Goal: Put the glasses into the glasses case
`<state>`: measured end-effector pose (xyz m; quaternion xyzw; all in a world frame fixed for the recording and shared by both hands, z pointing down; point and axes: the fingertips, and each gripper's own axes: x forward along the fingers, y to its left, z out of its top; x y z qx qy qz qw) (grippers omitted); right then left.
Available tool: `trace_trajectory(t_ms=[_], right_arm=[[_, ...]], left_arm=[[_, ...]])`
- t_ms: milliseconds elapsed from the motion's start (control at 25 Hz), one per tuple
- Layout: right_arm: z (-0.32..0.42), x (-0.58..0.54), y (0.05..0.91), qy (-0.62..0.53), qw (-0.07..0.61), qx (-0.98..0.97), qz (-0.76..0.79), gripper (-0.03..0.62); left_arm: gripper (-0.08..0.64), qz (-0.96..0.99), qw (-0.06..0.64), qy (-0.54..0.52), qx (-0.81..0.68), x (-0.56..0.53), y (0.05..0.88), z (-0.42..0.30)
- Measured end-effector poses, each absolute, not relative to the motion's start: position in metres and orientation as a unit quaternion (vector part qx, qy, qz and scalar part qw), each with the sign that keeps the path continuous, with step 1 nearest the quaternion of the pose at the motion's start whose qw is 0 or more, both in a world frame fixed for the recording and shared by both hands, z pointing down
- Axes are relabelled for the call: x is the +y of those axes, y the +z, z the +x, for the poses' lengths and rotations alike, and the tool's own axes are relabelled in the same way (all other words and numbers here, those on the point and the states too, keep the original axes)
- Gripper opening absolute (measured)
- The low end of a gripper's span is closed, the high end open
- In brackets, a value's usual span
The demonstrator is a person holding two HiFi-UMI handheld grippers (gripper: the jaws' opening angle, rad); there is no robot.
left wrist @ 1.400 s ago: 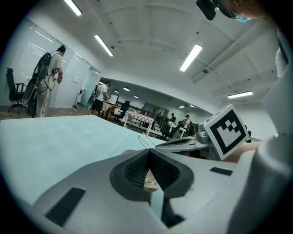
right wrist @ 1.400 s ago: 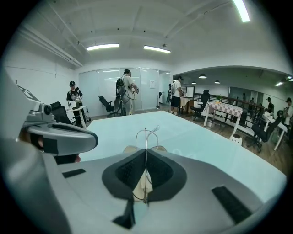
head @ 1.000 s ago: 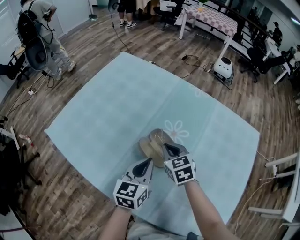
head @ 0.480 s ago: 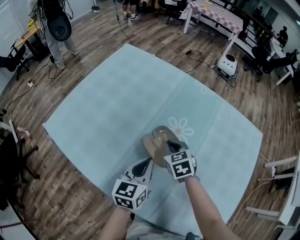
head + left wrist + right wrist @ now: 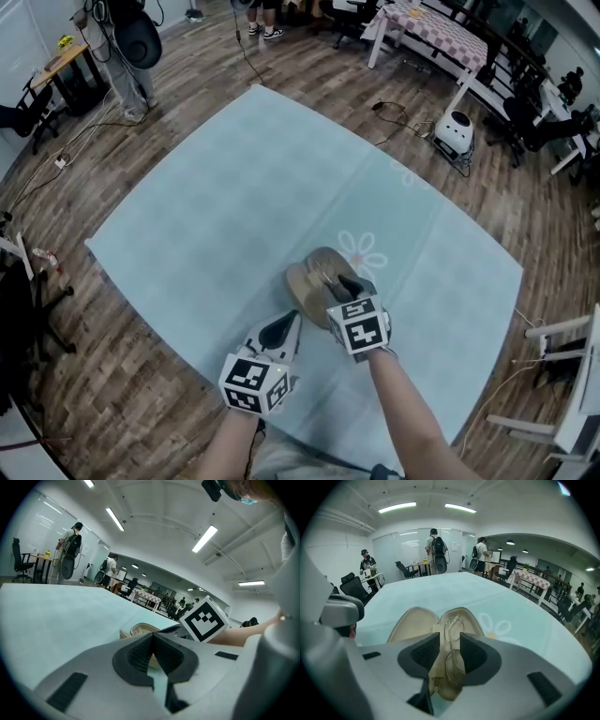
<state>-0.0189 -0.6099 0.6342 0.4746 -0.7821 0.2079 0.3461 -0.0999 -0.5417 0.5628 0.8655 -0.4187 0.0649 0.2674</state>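
An open tan glasses case [image 5: 309, 281] lies on the pale blue table [image 5: 234, 197] near its front edge. Thin wire-framed glasses [image 5: 451, 625] rest in the case's right half, the left half [image 5: 412, 626] bare. My right gripper [image 5: 449, 640] points down over the case [image 5: 464, 620]; its jaws are opening, and the glasses run between them with the pads off the frame. In the head view that gripper [image 5: 349, 285] sits at the case's near edge. My left gripper [image 5: 287, 325] is just left of it, short of the case, shut and empty [image 5: 152, 638].
The table's front edge runs close below both grippers, wooden floor beyond it. A small white device [image 5: 452, 133] and cables lie on the floor far right. A checkered table [image 5: 431, 26], chairs and people stand at the room's far end.
The right gripper has dipped slightly over the case and its jaws now stand apart around the glasses. The left gripper has hardly moved.
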Motion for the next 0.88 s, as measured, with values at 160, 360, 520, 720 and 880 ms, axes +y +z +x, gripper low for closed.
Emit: trace_trajectory(t_ms=[160,360,520,720,880], right_arm=[[-0.016,-0.605,0.624,0.196,0.338,-0.787,0.477,0.146],[-0.015,-0.593,0.613,0.19,0.325,-0.793,0.478,0.149],[-0.016,-0.582,0.6,0.185,0.31,-0.797,0.484,0.149],[-0.014,-0.565,0.583,0.175,0.299,-0.802,0.486,0.149],[-0.005,-0.555,0.564,0.157,0.282,-0.801,0.505,0.009]], left_arm=[[0.008,0.865,0.257,0.06,-0.426,-0.537,0.555,-0.1],[0.008,0.864,0.25,0.054,-0.435,-0.525,0.547,-0.103],[0.008,0.863,0.241,0.05,-0.441,-0.512,0.542,-0.106],[0.008,0.859,0.234,0.044,-0.453,-0.495,0.534,-0.109],[0.008,0.857,0.228,0.037,-0.462,-0.486,0.526,-0.108]])
